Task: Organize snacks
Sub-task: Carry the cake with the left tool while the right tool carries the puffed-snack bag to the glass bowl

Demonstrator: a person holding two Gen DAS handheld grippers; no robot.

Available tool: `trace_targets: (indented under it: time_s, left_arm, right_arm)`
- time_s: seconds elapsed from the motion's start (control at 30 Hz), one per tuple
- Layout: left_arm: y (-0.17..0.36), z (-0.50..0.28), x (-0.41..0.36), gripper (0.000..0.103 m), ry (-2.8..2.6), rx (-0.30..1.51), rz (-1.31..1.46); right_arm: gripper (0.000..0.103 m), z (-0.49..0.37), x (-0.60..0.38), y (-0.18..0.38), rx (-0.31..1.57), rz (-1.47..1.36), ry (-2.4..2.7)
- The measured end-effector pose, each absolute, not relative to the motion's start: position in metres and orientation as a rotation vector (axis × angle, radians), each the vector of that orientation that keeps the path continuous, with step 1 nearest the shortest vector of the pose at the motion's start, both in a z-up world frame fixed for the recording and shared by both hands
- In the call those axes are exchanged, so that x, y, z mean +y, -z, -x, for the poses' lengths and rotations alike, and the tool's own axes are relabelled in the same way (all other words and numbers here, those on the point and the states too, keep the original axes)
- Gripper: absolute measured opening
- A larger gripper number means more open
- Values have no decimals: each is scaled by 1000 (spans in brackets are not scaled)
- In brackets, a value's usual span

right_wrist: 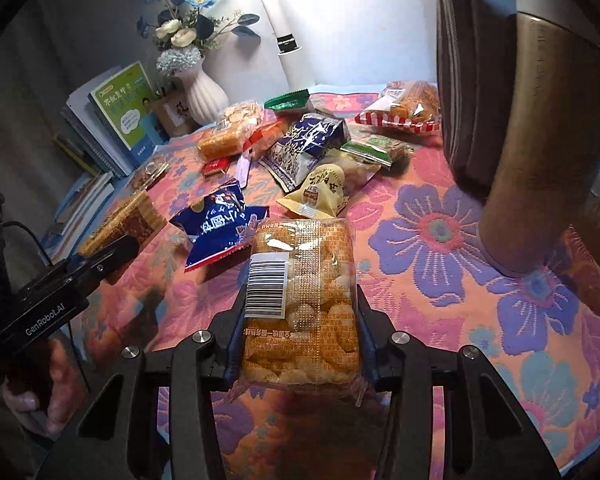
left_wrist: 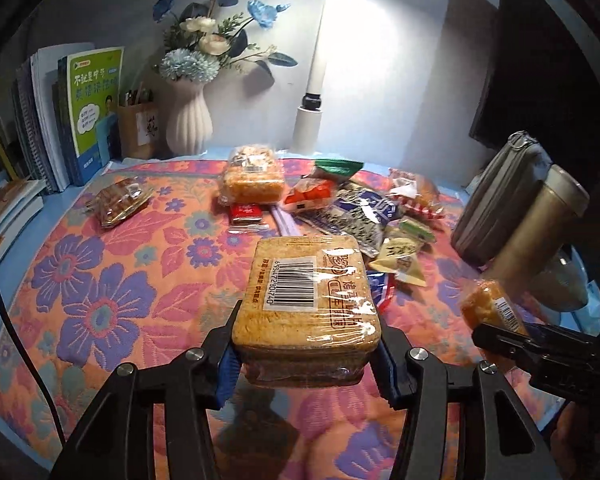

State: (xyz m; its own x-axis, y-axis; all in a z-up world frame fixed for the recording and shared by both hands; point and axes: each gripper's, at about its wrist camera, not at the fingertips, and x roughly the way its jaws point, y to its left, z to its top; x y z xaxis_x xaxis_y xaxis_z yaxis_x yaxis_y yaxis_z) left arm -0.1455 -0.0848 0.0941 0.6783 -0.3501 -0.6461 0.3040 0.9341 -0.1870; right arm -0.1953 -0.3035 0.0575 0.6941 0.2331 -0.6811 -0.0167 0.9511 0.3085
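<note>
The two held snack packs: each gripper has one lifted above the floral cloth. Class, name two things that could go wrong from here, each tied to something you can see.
1. The left gripper holds the brown cake pack only by its near end, so the far end may sag or slip.
2. The right gripper squeezes a clear puffed-snack pack; the contents could get crushed.

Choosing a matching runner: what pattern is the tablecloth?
Tablecloth: orange with big purple and pink flowers, clearest in the right wrist view.
</note>
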Motion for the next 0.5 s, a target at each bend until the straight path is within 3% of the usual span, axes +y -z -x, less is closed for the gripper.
trace_targets:
  time_s: [0.5]
  left_arm:
    - [-134,207,-234,53,750,725,-36]
  right_arm:
    - [44,287,-410,-95,665,-387,17]
